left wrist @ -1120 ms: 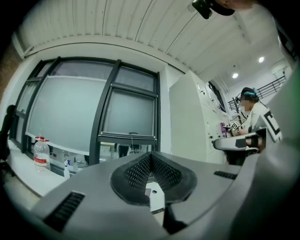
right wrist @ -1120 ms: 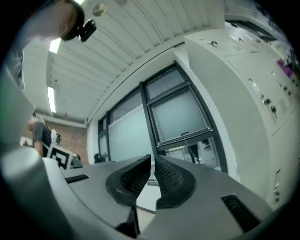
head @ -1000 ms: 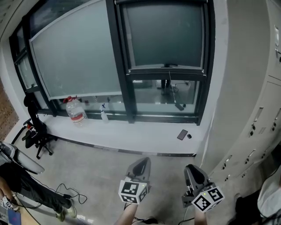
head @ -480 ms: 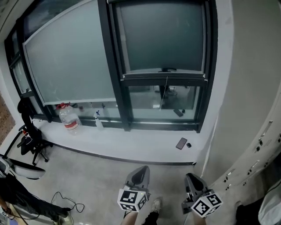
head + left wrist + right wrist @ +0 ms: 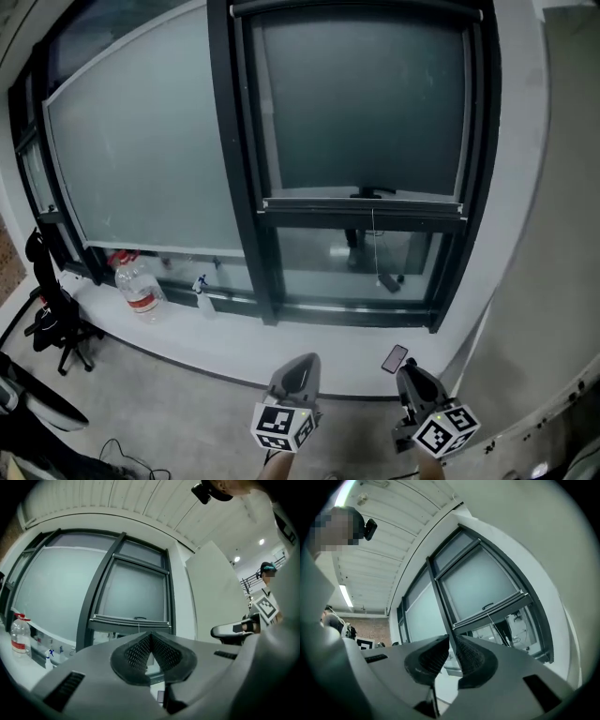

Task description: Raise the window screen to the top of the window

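left claw (image 5: 298, 367) and right claw (image 5: 412, 380) pinched together, holding nothing, arms cut off below, window screen (image 5: 361, 103) half lowered, phone (image 5: 395, 358) on sill plain only in head view

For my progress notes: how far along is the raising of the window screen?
Done: nothing; the screen's bottom bar hangs below the window's top. In hand: the left claw and right claw, both shut, point at the window, touching nothing. Remaining: grasp the bar or cord, raise the screen.
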Motion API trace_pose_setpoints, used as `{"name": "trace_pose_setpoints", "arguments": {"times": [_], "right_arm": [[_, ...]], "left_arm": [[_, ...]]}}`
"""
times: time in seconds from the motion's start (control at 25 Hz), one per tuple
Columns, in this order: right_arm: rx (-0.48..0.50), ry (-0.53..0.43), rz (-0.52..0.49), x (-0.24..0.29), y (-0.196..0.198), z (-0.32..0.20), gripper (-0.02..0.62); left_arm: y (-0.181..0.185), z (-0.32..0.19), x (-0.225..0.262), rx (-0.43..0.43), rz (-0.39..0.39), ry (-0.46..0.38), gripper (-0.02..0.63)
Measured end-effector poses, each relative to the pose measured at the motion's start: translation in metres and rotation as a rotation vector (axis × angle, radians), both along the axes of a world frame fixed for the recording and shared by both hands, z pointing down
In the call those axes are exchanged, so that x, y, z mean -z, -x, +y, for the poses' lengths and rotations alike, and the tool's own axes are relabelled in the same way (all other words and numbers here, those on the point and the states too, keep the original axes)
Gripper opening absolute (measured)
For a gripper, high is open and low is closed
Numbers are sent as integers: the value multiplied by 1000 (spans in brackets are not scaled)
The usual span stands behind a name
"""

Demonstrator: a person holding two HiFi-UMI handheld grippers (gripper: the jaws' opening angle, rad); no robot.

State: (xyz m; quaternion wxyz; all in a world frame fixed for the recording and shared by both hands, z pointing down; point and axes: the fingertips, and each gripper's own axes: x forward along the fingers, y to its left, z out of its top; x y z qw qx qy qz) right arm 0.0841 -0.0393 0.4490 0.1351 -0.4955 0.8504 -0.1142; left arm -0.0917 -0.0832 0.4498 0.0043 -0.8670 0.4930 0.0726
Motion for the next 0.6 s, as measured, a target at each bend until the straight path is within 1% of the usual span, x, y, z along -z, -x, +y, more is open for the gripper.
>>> {"name": "trace_pose_setpoints", "arguments": {"times": [0.12, 0.24, 0.4, 0.6], "right_arm": [[-14, -4, -13, 3, 0, -37, 31], [-27, -10, 8, 3, -4, -66, 31], [-38, -21, 5, 0, -18, -115, 31], [-35, -32, 21, -5, -43, -195, 31]], "left_arm": [[-3, -37, -4, -1, -1, 18, 3], [-15, -65, -11, -12, -1, 41, 3], [-31, -107, -16, -26, -6, 40, 3], [-50, -188, -20, -5, 3, 36, 3]]}}
